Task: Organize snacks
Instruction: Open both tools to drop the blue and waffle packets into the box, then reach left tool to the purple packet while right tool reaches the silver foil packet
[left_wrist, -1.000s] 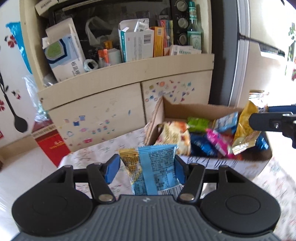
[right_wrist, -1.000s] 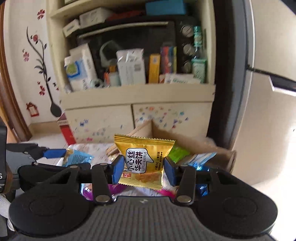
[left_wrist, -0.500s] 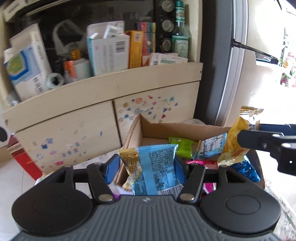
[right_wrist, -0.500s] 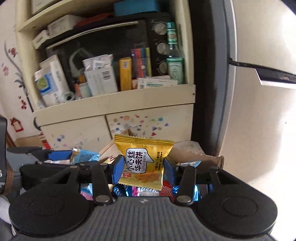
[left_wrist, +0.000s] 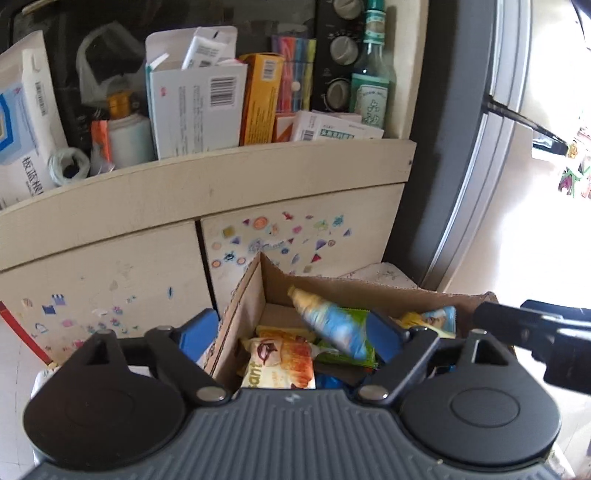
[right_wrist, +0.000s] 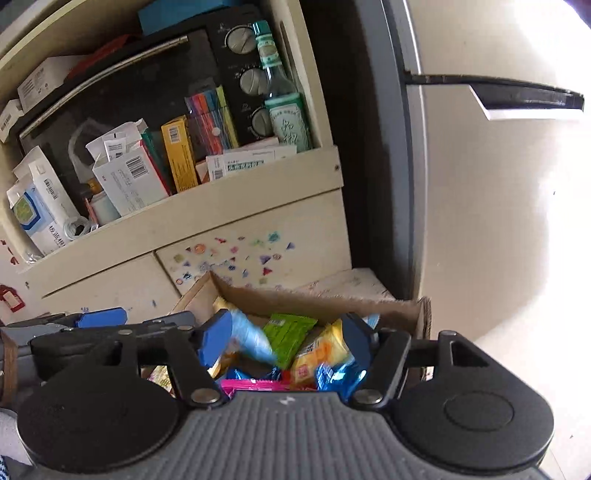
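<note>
An open cardboard box (left_wrist: 255, 291) (right_wrist: 317, 301) holds several snack packets. My left gripper (left_wrist: 291, 338) is open and empty above the box's left side. A blue and yellow packet (left_wrist: 332, 325) is blurred in the air over the box, free of the fingers; it also shows in the right wrist view (right_wrist: 255, 339). My right gripper (right_wrist: 282, 341) is open and empty above the box. The yellow waffle packet (right_wrist: 321, 350) lies tilted among the snacks below it. A croissant packet (left_wrist: 280, 363) and a green packet (right_wrist: 290, 332) lie in the box.
A cream cabinet (left_wrist: 207, 192) with stickered doors stands right behind the box. Its shelf holds cartons, a green bottle (left_wrist: 371, 81) and an oven. A grey fridge edge (right_wrist: 391, 147) stands to the right. The right gripper's arm (left_wrist: 535, 332) shows at the left view's right edge.
Both grippers have opened over the box. The blue packet has left the left gripper and is falling. The yellow waffle packet has dropped from the right gripper into the box.
</note>
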